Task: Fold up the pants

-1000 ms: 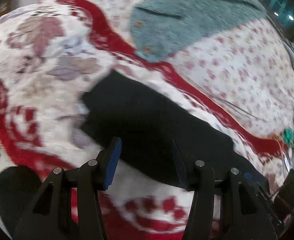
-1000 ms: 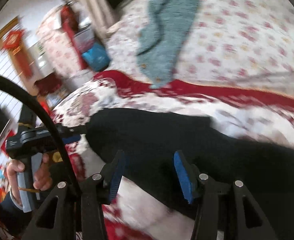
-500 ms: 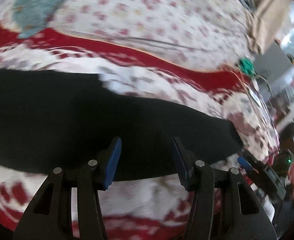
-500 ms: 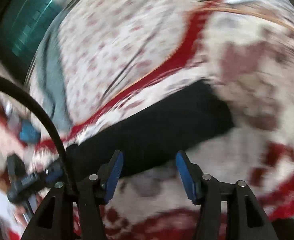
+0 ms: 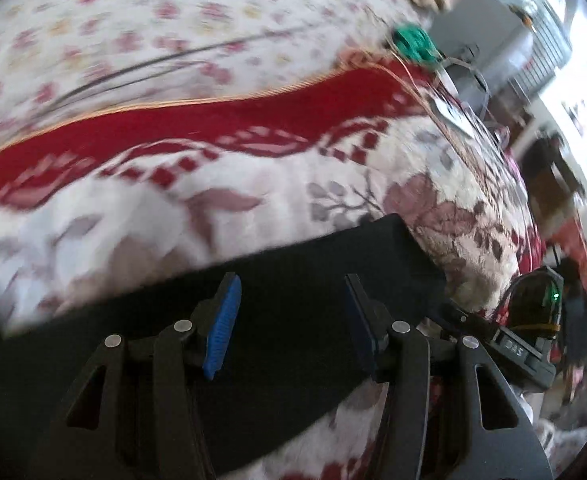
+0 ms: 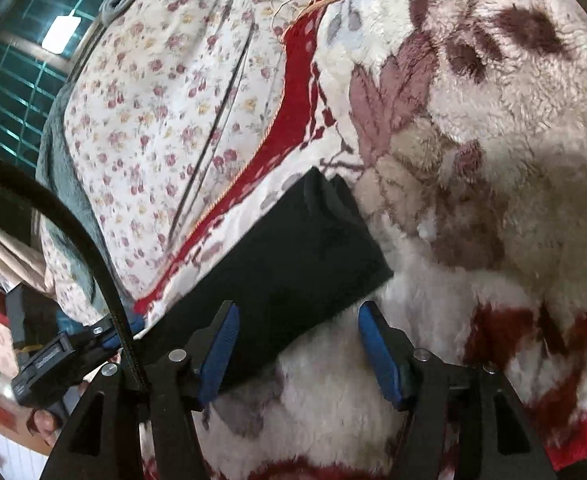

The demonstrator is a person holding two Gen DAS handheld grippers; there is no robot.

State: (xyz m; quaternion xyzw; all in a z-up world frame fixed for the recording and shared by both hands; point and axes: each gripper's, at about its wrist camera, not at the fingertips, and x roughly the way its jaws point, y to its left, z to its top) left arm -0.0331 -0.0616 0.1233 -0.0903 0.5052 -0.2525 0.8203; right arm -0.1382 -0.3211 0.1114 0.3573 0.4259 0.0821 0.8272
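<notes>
Black pants lie flat as a long dark strip on a fluffy white and red blanket. In the left wrist view my left gripper is open and empty, just above the pants near their right end. In the right wrist view the pants end in a squared edge. My right gripper is open and empty, over the near edge of that end. The other gripper shows at lower left, in a hand.
A floral sheet covers the bed beyond the blanket's red border. A grey-green garment lies at the far left. A green object and cords sit at the bed's corner. Room clutter stands at the right.
Both grippers have swept along the pants toward their right end. The end edge now sits close in front of each gripper. Both stayed open.
</notes>
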